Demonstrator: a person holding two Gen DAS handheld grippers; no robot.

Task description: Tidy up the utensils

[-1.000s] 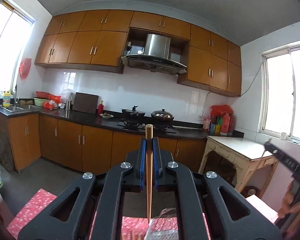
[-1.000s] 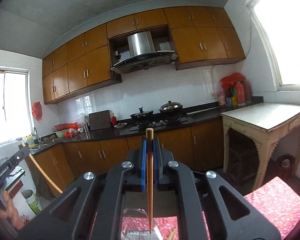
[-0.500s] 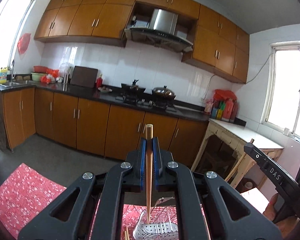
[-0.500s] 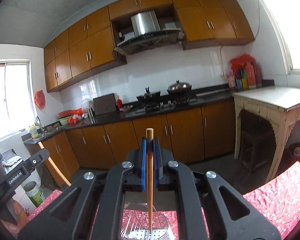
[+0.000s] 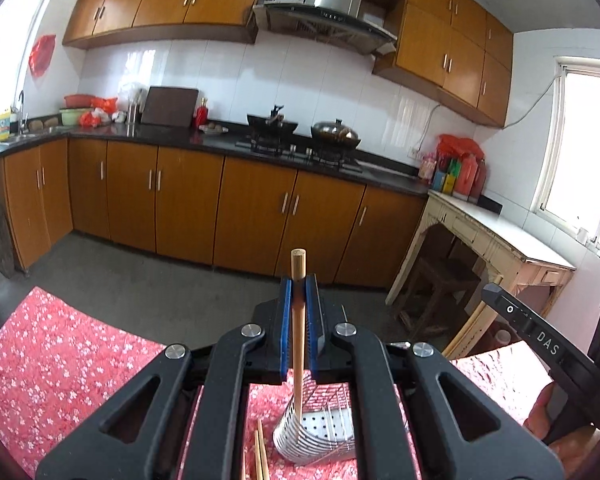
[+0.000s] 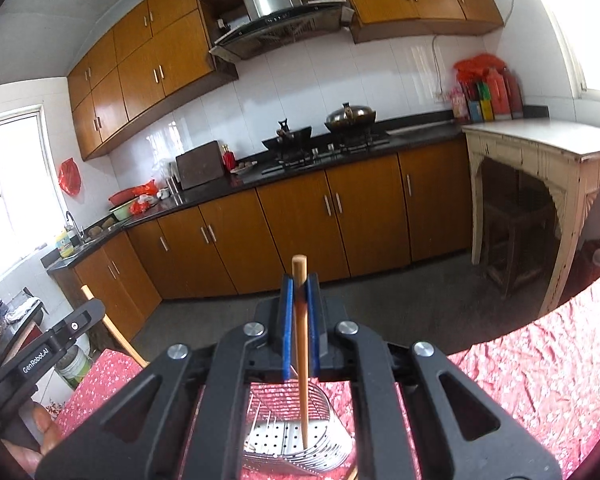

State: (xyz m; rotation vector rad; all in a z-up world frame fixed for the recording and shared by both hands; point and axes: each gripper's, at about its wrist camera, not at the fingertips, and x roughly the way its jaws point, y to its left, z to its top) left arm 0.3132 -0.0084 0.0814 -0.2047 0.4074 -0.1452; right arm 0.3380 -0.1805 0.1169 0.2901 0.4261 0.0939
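Note:
My left gripper is shut on a wooden chopstick held upright, its lower tip just above the near rim of a metal utensil drainer basket. My right gripper is shut on a second wooden chopstick, its tip down inside the same basket. Loose chopsticks lie on the red floral tablecloth beside the basket. The right gripper shows at the right edge of the left wrist view, and the left one at the left edge of the right wrist view.
The red cloth also shows in the right wrist view. Beyond the table is a kitchen with brown cabinets, a stove with pots and a pale side table.
Both grippers have tilted and lowered toward the table. The basket has come fully into both views and the chopstick tips now reach it.

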